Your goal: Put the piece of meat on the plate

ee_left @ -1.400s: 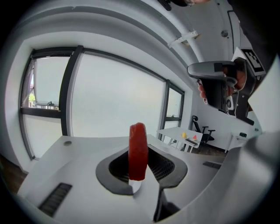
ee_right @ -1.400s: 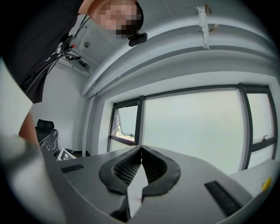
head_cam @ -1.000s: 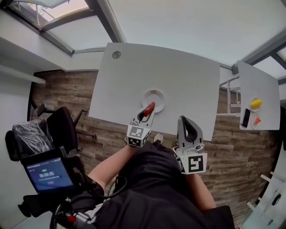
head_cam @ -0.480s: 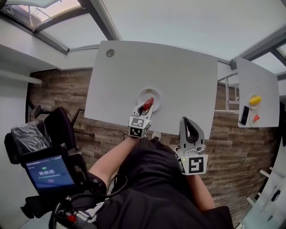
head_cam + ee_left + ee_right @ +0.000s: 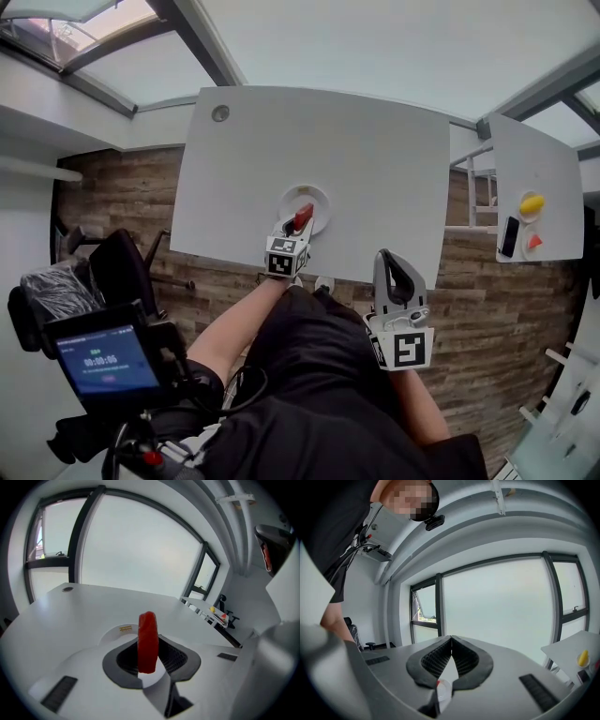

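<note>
While left gripper [image 5: 301, 222] pinched the meat [image 5: 147, 641] upright over the plate [image 5: 322, 196], right gripper [image 5: 451, 640] idled off the table [image 5: 375, 159], jaws pressed together, empty.
Risk: meat hung by the plate's near rim, contact unclear from head view. Releasing there could tip the tall slab over the edge onto the table, or it could stick to a pad and drag.

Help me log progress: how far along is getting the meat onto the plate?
Done: the meat is picked up, clamped in the left gripper. In hand: it hangs over the plate. Left: set it down and let go. The right gripper is shut and empty.
</note>
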The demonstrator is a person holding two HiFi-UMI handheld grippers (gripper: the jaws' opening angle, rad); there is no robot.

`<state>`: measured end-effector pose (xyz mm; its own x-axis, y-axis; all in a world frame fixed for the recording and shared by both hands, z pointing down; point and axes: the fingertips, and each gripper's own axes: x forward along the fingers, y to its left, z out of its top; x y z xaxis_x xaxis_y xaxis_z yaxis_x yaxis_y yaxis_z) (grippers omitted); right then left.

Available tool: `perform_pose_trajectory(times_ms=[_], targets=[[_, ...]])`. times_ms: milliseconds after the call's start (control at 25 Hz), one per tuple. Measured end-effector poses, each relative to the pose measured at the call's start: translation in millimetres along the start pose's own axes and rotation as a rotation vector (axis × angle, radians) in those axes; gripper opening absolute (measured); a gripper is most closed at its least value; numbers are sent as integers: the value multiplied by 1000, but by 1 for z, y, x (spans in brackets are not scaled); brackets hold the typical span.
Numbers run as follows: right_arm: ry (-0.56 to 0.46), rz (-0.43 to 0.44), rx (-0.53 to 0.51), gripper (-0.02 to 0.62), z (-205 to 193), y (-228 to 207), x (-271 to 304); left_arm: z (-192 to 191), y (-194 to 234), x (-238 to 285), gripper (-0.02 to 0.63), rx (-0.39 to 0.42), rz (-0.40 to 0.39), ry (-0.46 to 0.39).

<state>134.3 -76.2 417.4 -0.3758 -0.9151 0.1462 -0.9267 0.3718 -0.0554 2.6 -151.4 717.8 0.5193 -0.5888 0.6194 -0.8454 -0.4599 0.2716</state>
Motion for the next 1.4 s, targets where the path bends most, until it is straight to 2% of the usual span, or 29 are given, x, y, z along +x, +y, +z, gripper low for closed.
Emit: perform_pose_trajectory(times_ms=[80,240,520,720,960,1400], targets=[[-4,2,25,5,4,2,-1,-2,0,4,97,24,-6,19],[-15,27,26,5,12,16,-2,-8,5,8,97,12,-2,48],[-6,17,1,5,12,16,-6,-6,7,14,97,38,-19,46],[-2,5,12,5,11,18,-10,-11,5,15,97,15,-59,70],[-10,12,14,5,15,25,-12,-18,5,18,97,-12,-56,95],[-20,-1,14,5,17,24,-13,-17,6,23,98,38,-48,103]])
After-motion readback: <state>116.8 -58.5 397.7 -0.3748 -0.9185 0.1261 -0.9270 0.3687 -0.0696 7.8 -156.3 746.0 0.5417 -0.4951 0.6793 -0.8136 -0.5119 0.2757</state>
